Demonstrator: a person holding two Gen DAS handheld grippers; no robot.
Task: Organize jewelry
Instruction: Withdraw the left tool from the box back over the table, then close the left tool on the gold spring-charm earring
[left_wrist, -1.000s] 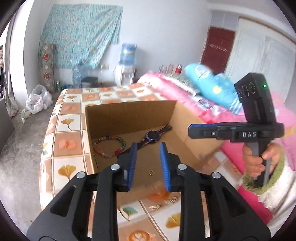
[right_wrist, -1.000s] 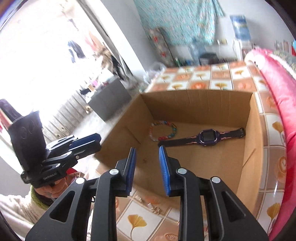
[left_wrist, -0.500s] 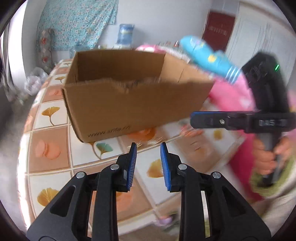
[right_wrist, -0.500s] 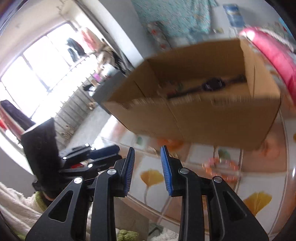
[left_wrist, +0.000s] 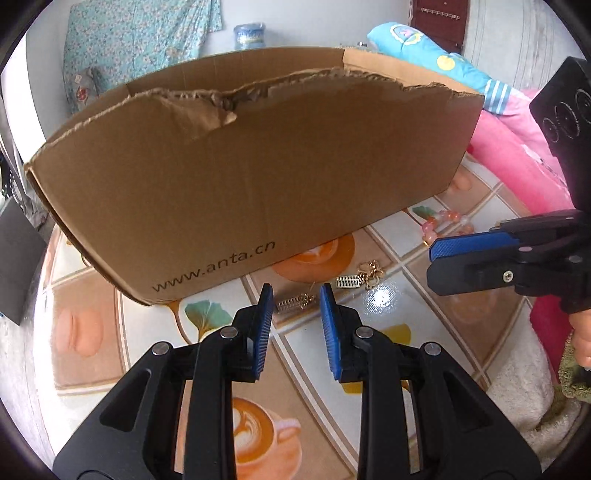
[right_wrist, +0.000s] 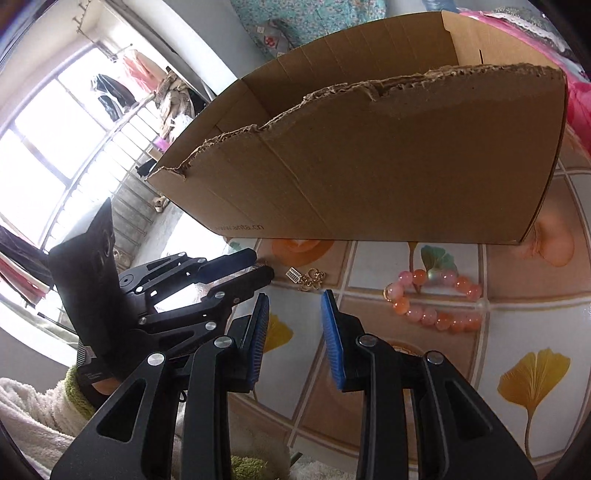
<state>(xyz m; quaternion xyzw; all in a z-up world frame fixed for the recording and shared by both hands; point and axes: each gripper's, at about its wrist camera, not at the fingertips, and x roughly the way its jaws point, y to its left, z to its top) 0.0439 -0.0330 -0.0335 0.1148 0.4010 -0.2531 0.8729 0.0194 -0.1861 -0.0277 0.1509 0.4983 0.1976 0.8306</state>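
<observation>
left tool (left_wrist: 295, 325): fingers spread apart, nothing between them, hanging low over the tiled worktop (left_wrist: 399, 306)

right tool (right_wrist: 293, 332): also spread and empty, parked just beside the left one

gold charm piece (left_wrist: 295, 303): lying flat on the worktop dead ahead of the left tool's tips, practically in the gap, long side running across the fingers

gold chain clump (left_wrist: 371, 275): a bit further on and off to the right

pink bead bracelet (right_wrist: 434, 299): near the front wall of the cardboard box (left_wrist: 258, 177), right tool's side

nearer hand: left one for the charm, I'd say; it only needs a short push forward and down
</observation>
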